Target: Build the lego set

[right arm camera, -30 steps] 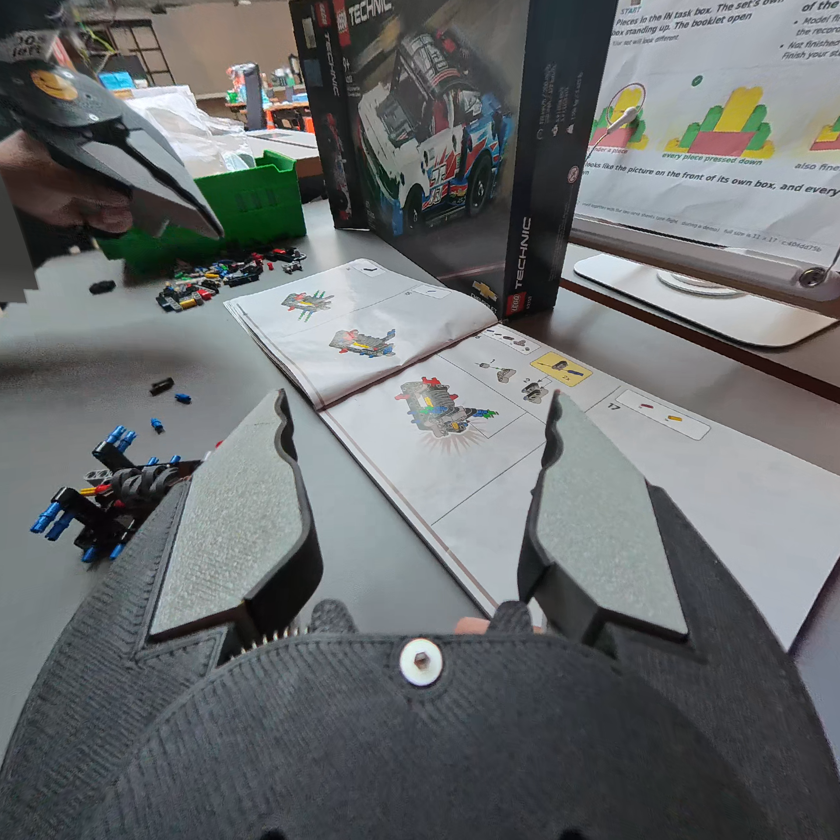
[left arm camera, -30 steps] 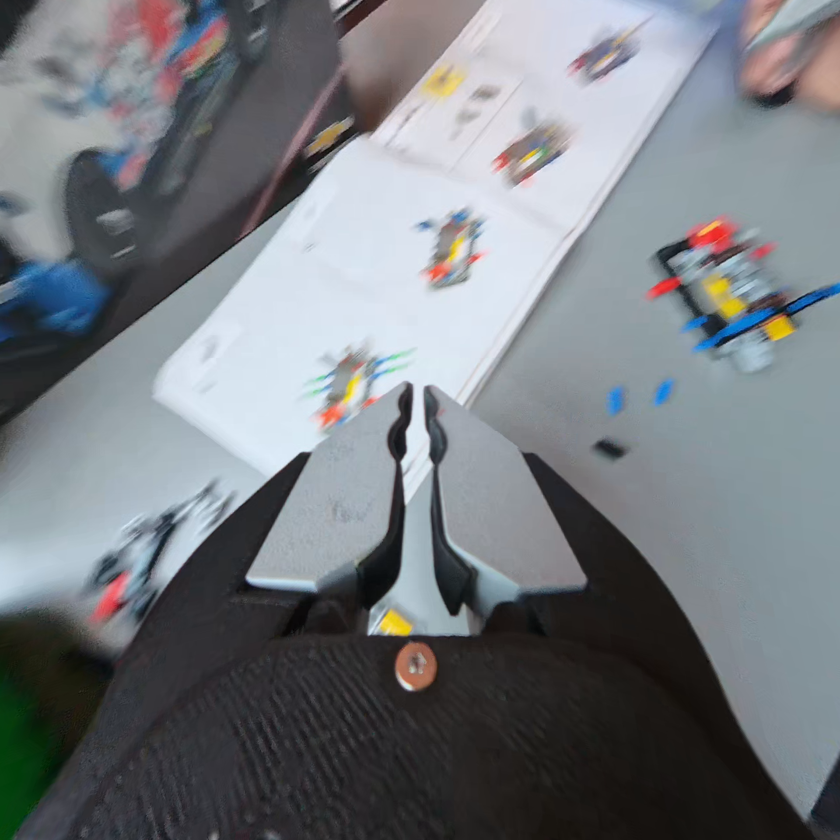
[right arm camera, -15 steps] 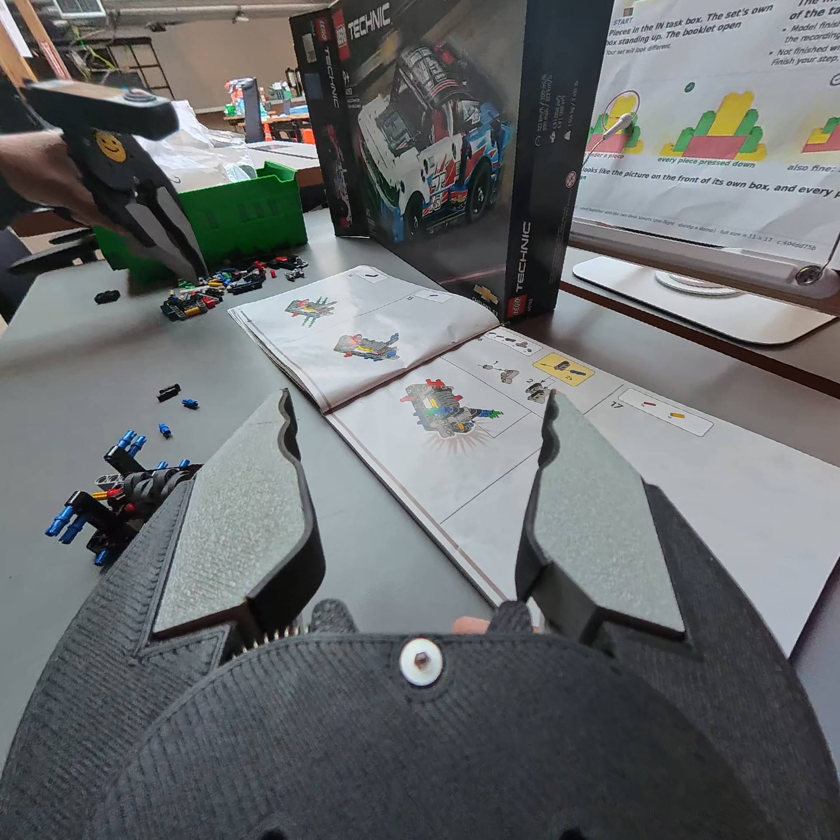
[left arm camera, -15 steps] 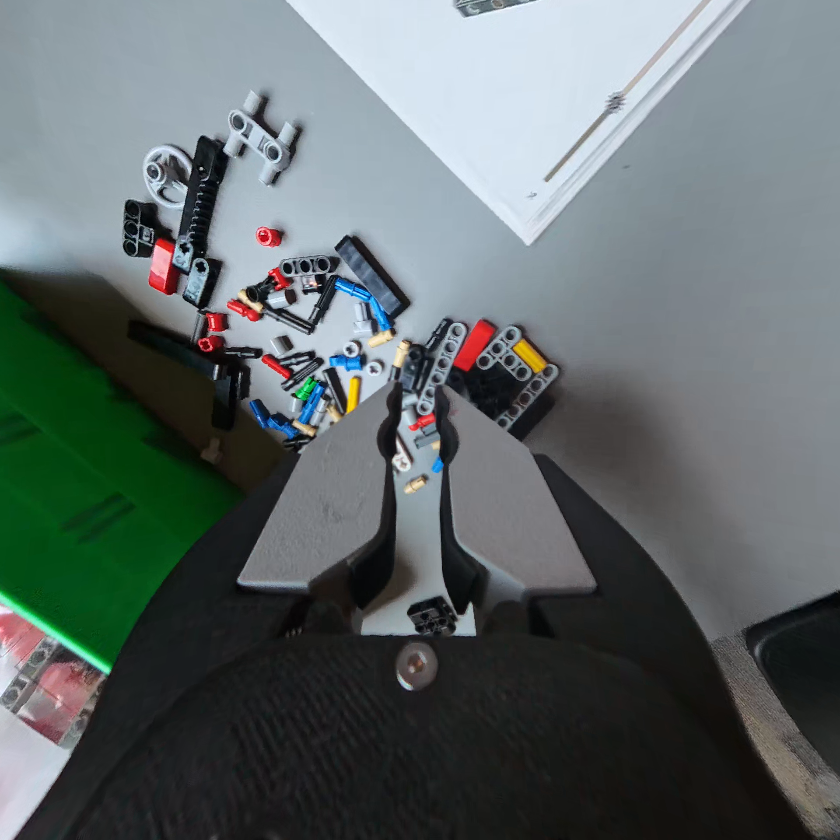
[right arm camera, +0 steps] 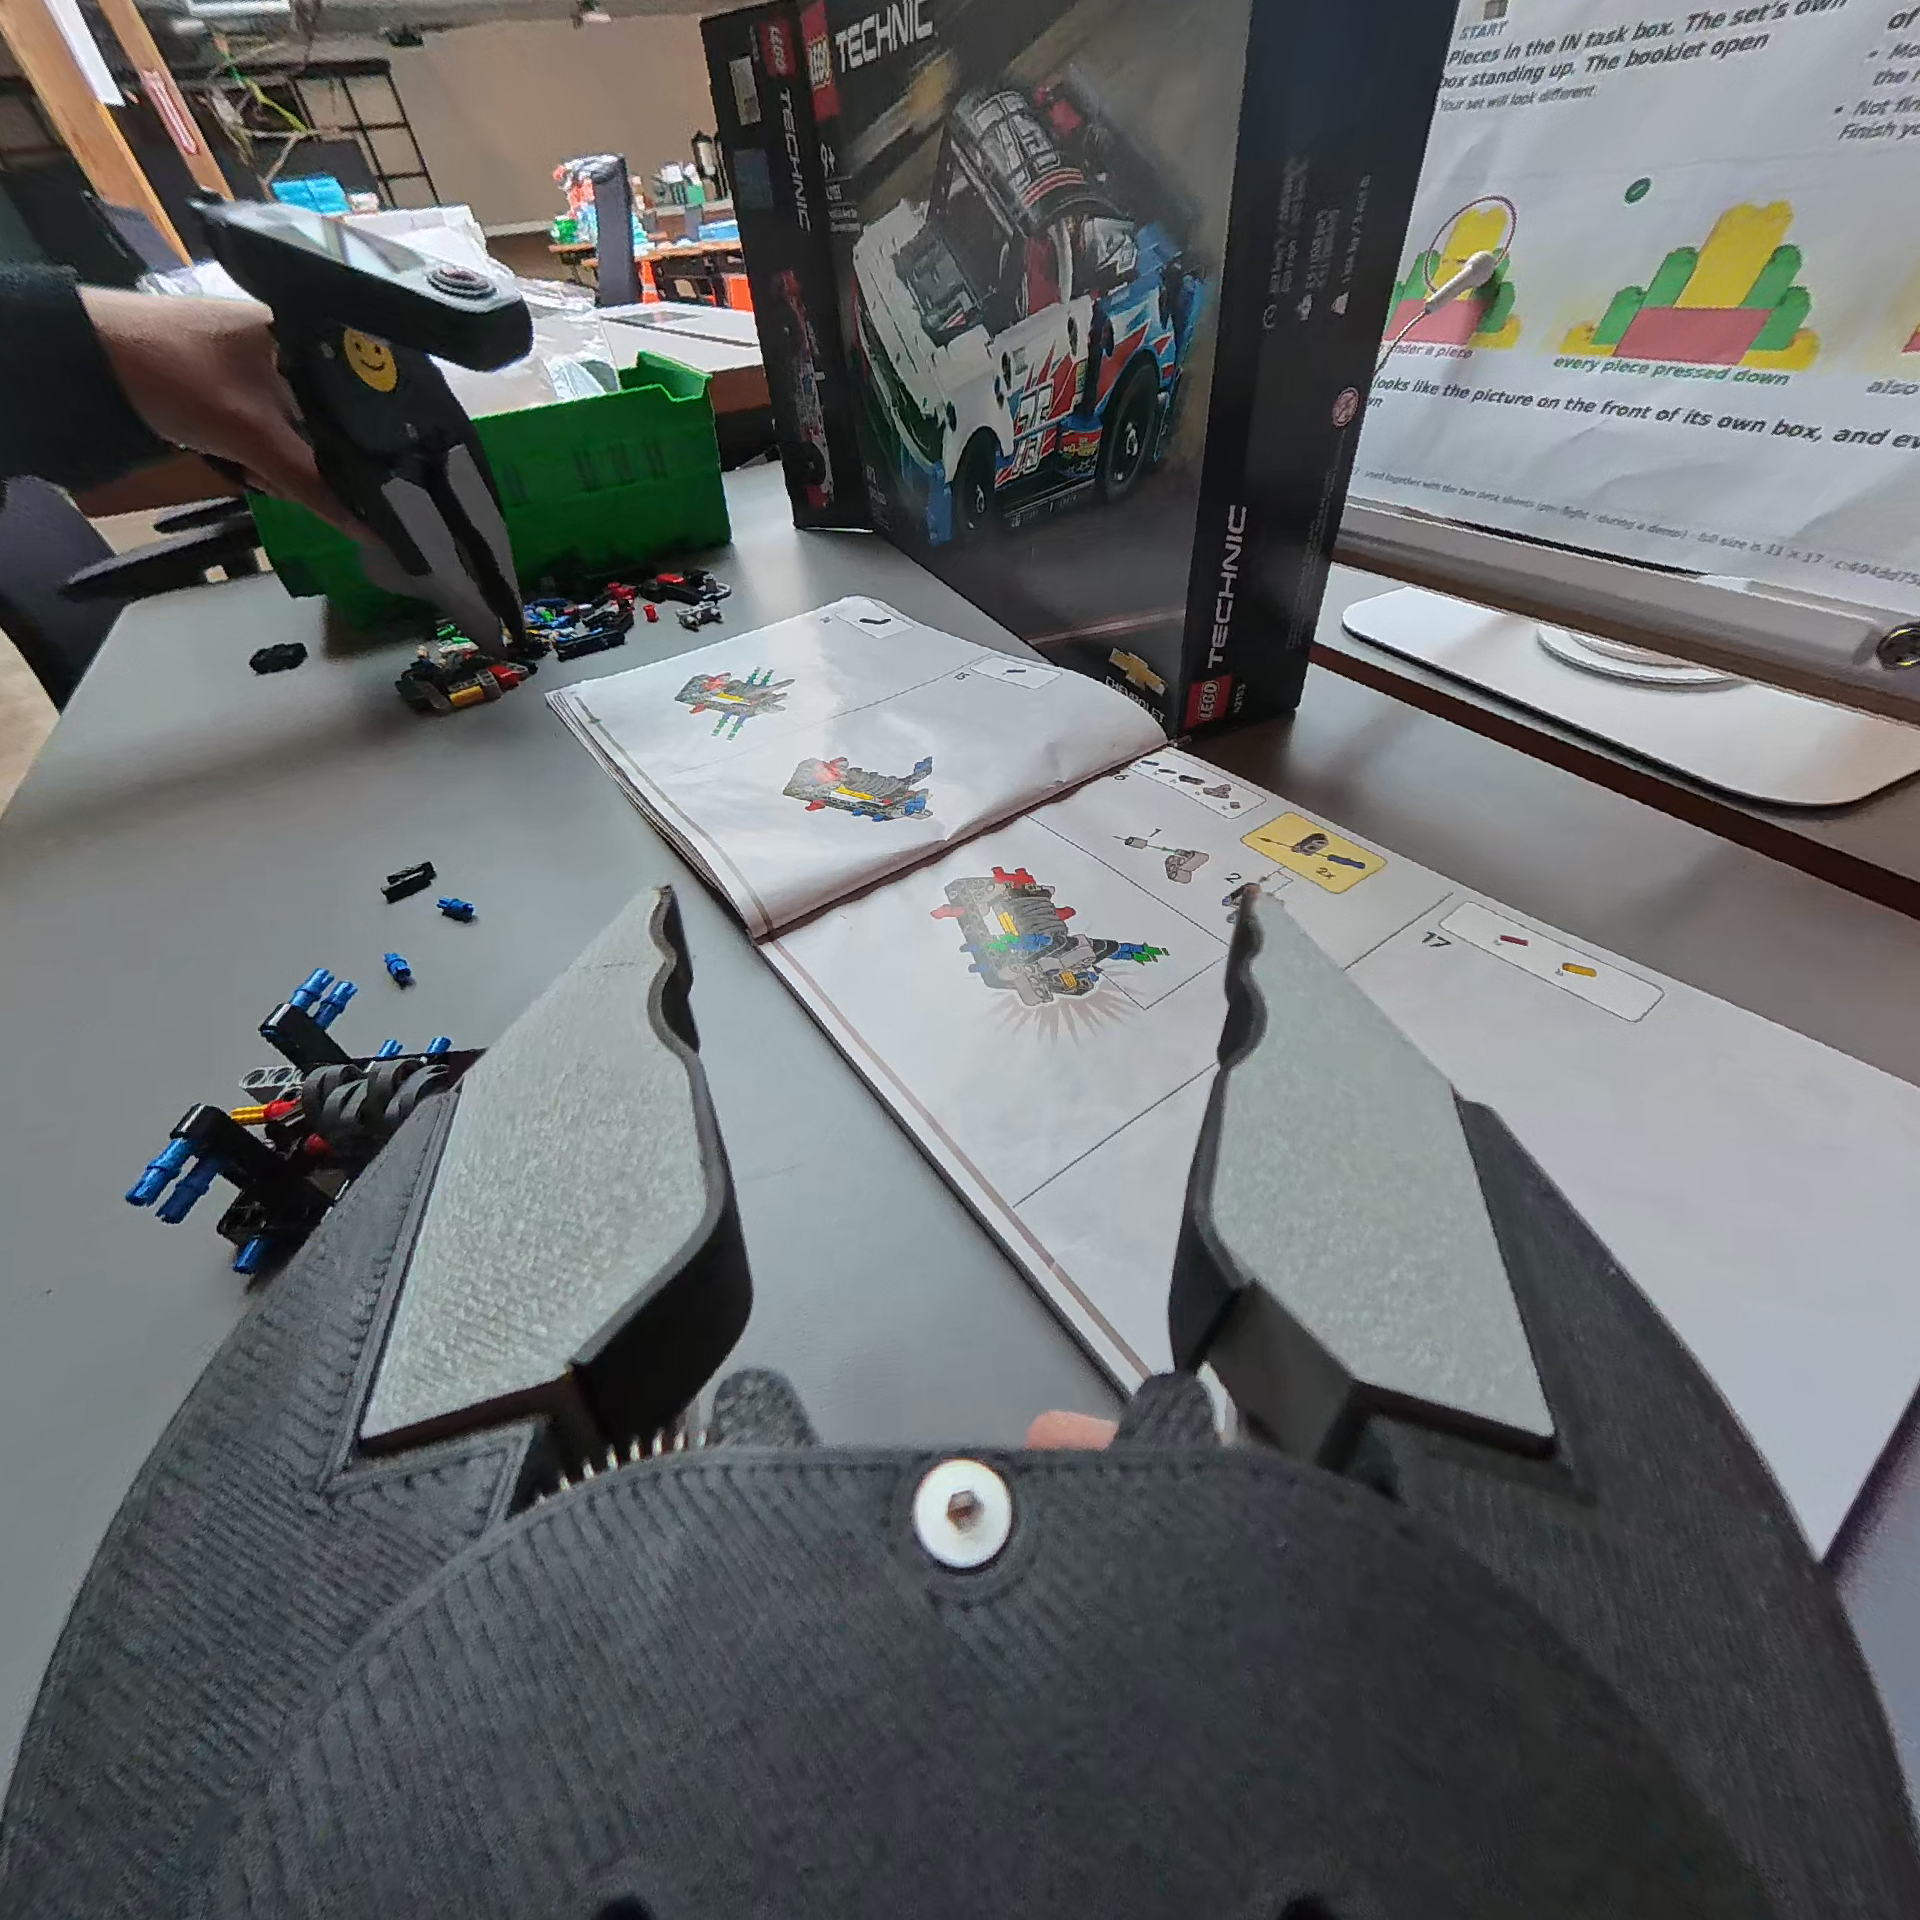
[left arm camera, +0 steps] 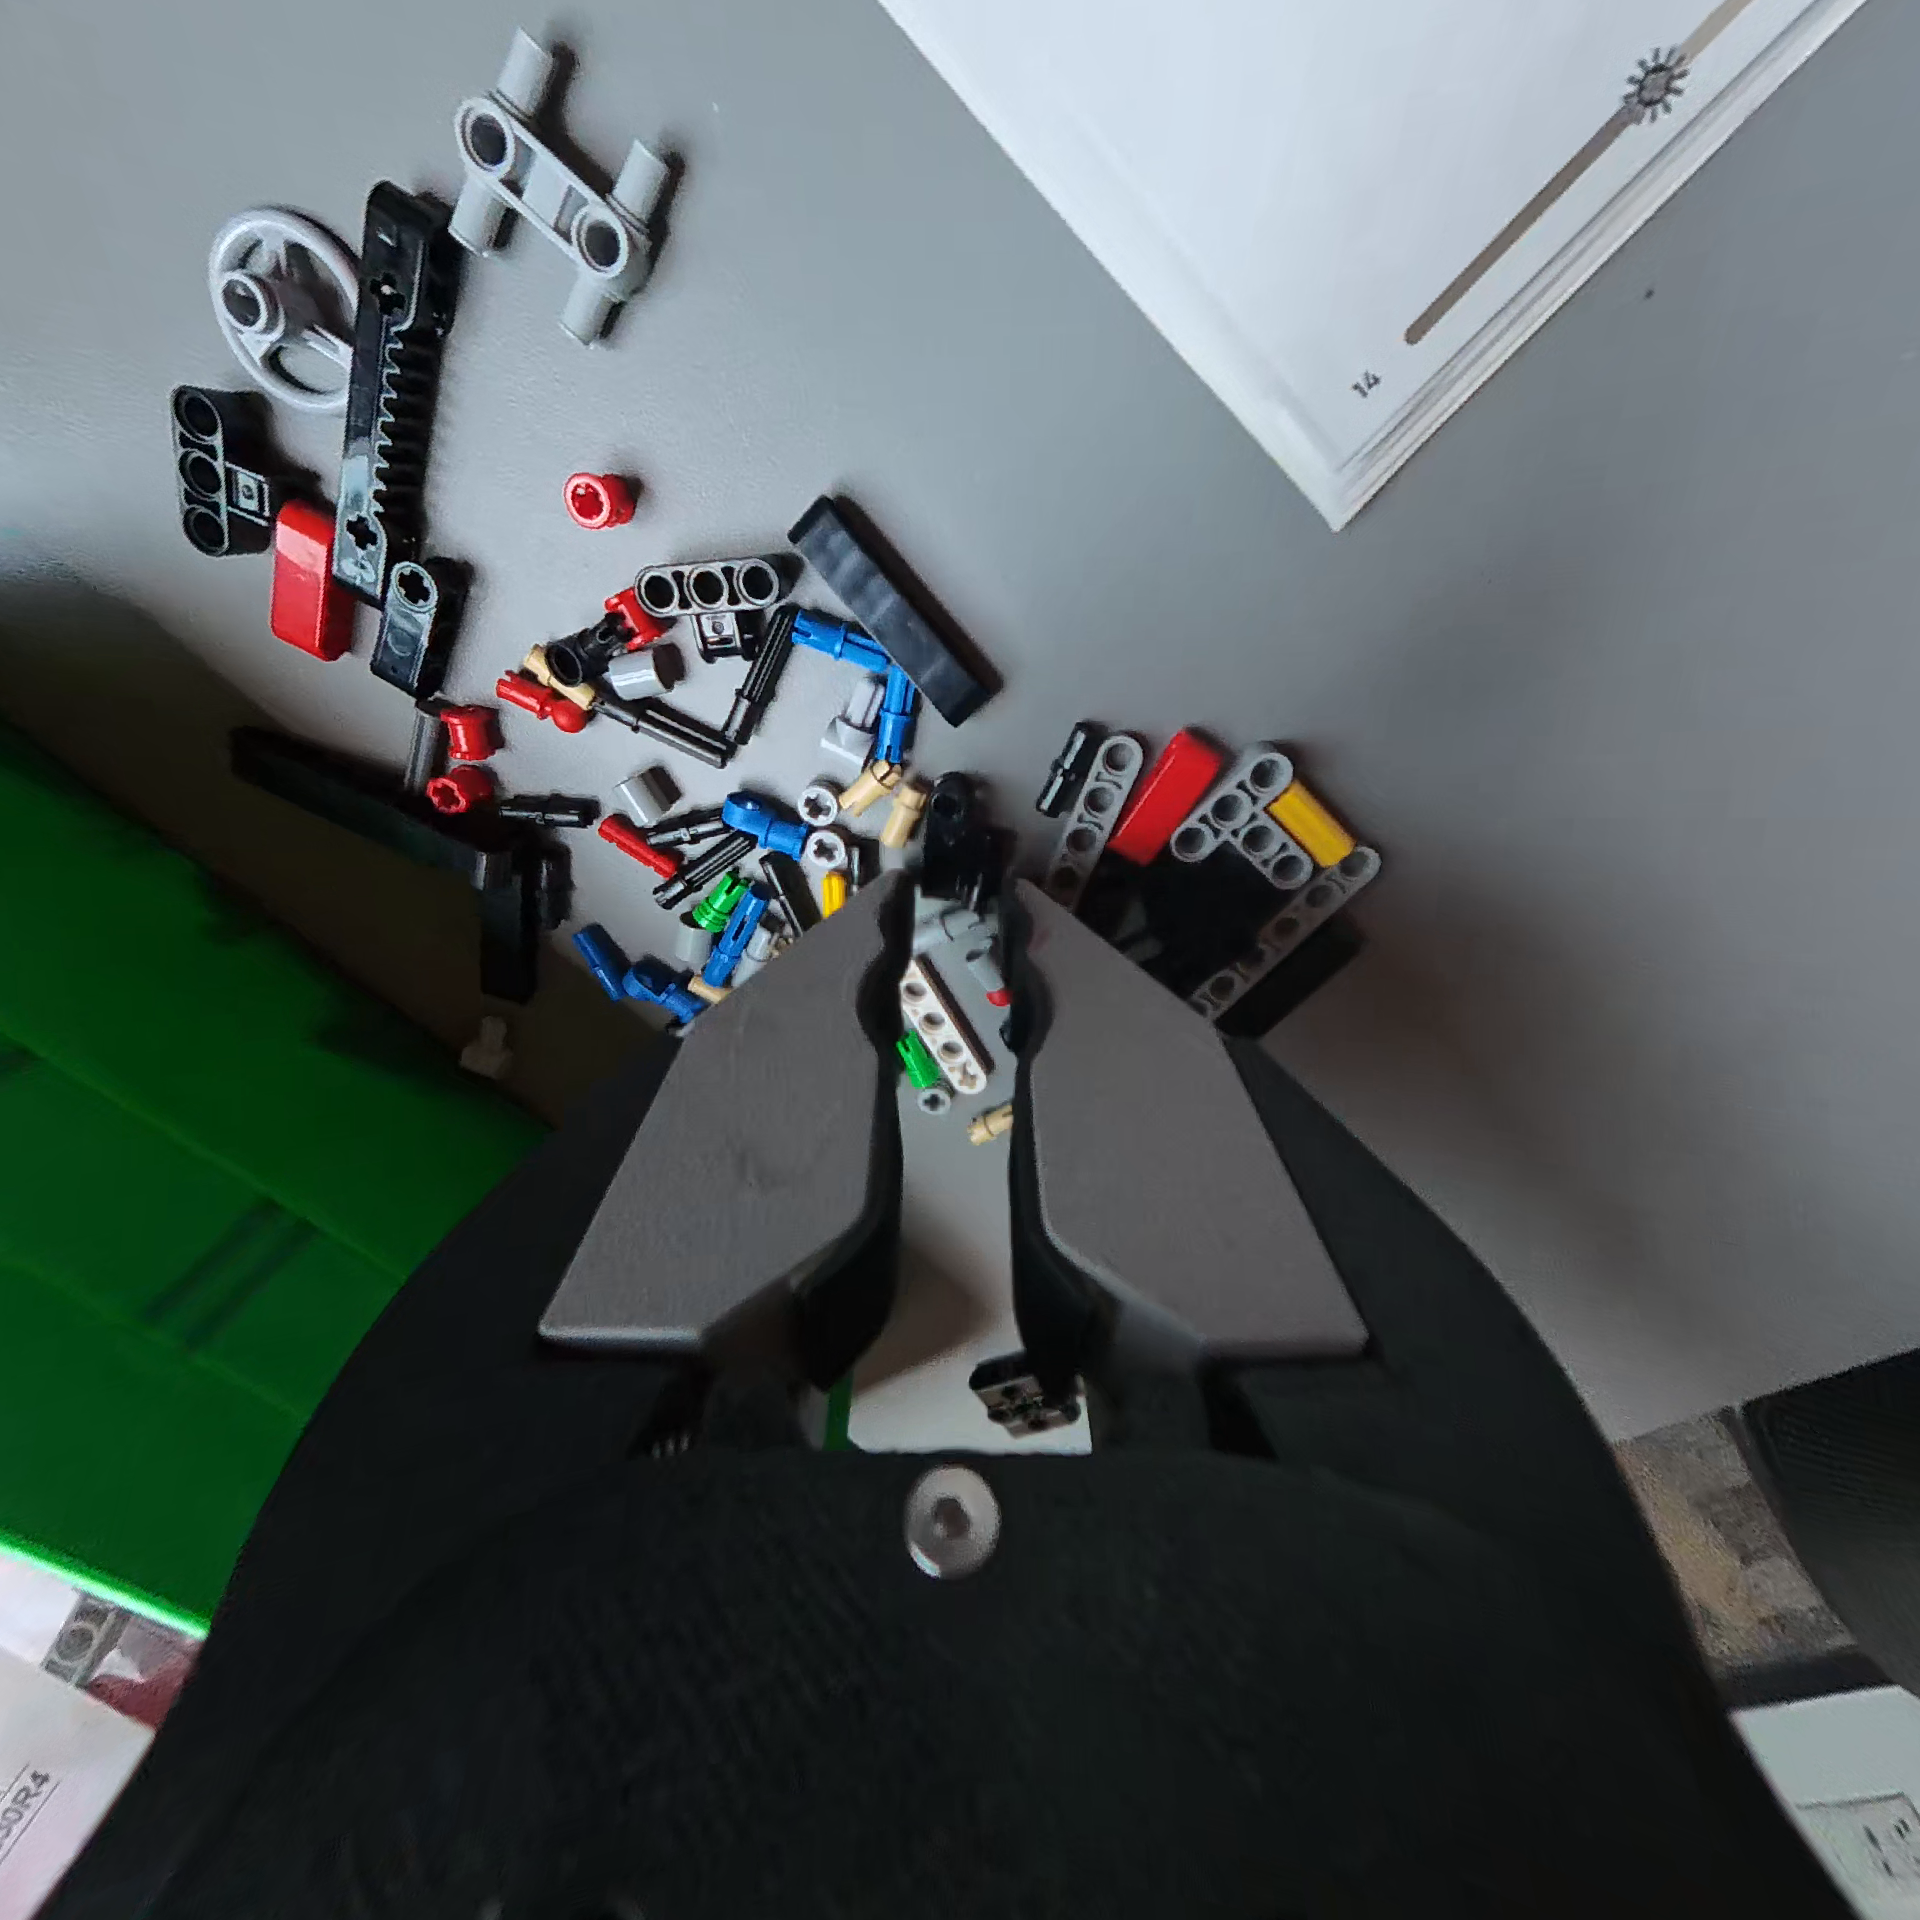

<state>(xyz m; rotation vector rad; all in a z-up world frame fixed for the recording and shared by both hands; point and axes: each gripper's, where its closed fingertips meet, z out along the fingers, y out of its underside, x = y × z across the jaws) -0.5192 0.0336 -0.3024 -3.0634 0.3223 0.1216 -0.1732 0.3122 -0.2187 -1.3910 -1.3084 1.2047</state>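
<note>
My left gripper [left arm camera: 958, 902] hangs low over a pile of loose lego pieces [left arm camera: 727, 790] beside the green bin. Its jaws stand a narrow gap apart. A black piece [left arm camera: 956, 831], a grey piece and a tan beam [left arm camera: 943, 1023] lie in or just ahead of that gap, and nothing looks clamped. The left gripper also shows in the right wrist view [right arm camera: 488, 613], tips down on the pile [right arm camera: 582, 623]. My right gripper [right arm camera: 956, 914] is wide open and empty above the open instruction booklet [right arm camera: 883, 748]. A partly built black assembly with blue pins [right arm camera: 281, 1132] lies left of it.
A green bin [right arm camera: 603, 468] stands behind the pile and shows in the left wrist view [left arm camera: 156, 1143]. The set's box [right arm camera: 1039, 343] stands upright behind the booklet. A printed sheet on a stand [right arm camera: 1662, 260] is at the right. Two blue pins [right arm camera: 455, 908] and a black piece [right arm camera: 407, 880] lie loose. About 45 centimetres separates my left fingertips from my right.
My left gripper swung from the booklet to the loose pile, dropped closer to it, and its jaws opened a little. My right gripper has stayed open over the booklet.
</note>
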